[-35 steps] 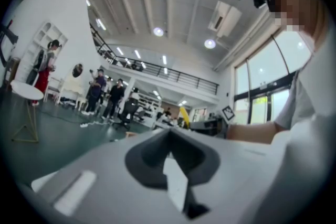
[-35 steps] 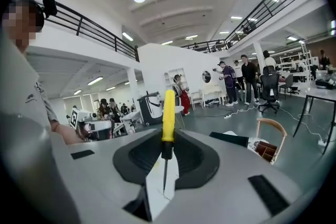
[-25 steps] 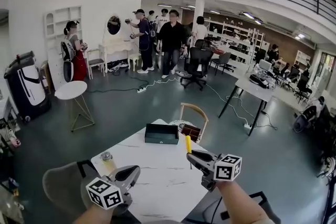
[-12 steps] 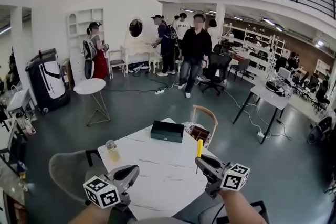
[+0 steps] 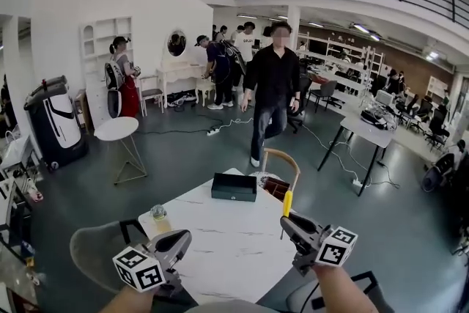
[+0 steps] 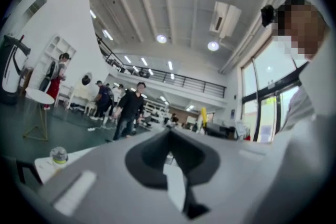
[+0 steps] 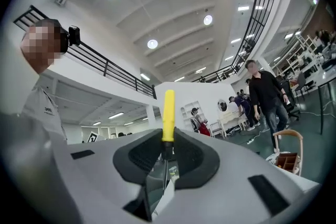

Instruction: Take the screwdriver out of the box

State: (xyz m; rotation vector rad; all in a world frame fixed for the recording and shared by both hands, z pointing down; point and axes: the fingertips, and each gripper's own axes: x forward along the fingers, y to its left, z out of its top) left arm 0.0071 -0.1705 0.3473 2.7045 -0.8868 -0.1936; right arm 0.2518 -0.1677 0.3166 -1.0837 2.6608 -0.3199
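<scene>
The screwdriver point(image 5: 287, 202) point(image 7: 168, 108) stands upright, yellow handle on top, clamped at its shaft by the jaws of the right gripper point(image 5: 288, 222) point(image 7: 167, 147). It is held above the near right edge of the white table point(image 5: 220, 245), well apart from the black box point(image 5: 234, 186) at the far side (its lid looks shut). The left gripper point(image 5: 182, 237) point(image 6: 168, 136) hovers over the near left part of the table, jaws pressed together with nothing between them. A small jar point(image 5: 158, 215) sits just beyond it.
</scene>
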